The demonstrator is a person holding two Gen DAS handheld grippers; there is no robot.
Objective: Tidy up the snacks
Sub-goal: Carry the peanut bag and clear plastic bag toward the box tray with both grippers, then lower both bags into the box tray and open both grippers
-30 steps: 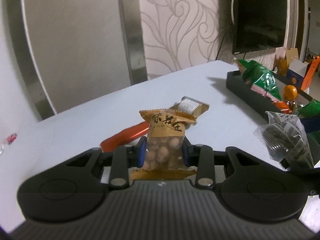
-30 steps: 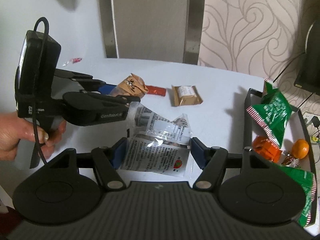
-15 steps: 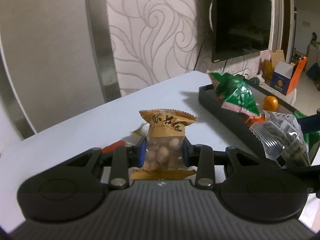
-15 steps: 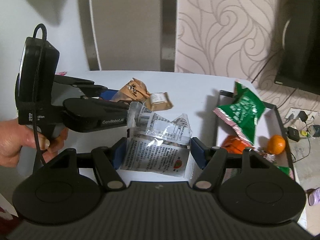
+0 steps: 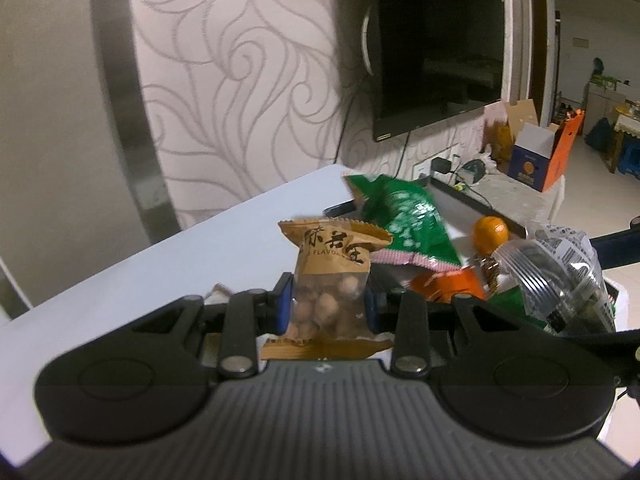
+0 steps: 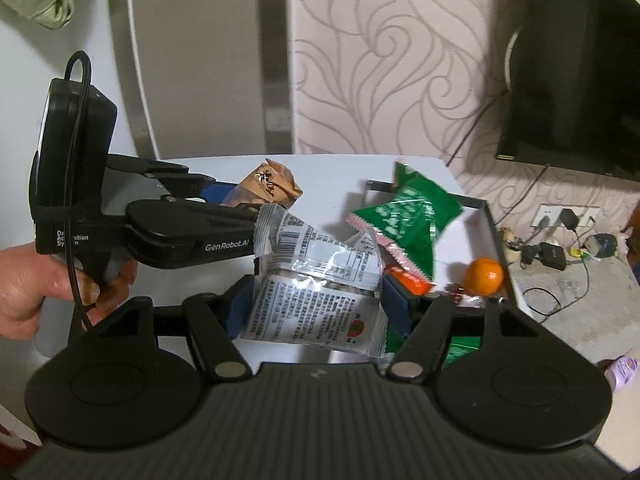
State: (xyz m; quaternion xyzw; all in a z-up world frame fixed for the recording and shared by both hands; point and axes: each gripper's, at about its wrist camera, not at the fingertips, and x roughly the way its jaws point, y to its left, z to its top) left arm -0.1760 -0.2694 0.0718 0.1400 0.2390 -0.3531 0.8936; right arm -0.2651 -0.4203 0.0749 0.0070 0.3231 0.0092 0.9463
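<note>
My left gripper (image 5: pixel 327 307) is shut on an orange-brown packet of peanuts (image 5: pixel 332 276) and holds it upright above the white table (image 5: pixel 180 264). The packet also shows in the right wrist view (image 6: pixel 266 186). My right gripper (image 6: pixel 318 306) is shut on a clear crinkled snack packet with white print (image 6: pixel 320 292), seen at the right of the left wrist view (image 5: pixel 560 276). Both packets hang near the black tray (image 6: pixel 486 216), which holds a green snack bag (image 6: pixel 408 216), an orange fruit (image 6: pixel 485 276) and an orange wrapper (image 5: pixel 446 286).
A dark TV (image 5: pixel 436 44) hangs on the swirl-patterned wall behind the table. Chargers and cables (image 6: pixel 556 256) lie on the floor beyond the tray. A cardboard box (image 5: pixel 540 160) stands on the floor at the far right.
Both grippers have swung right with their packets, from over the table's middle towards the black tray. The loose snacks on the table have slipped out of view.
</note>
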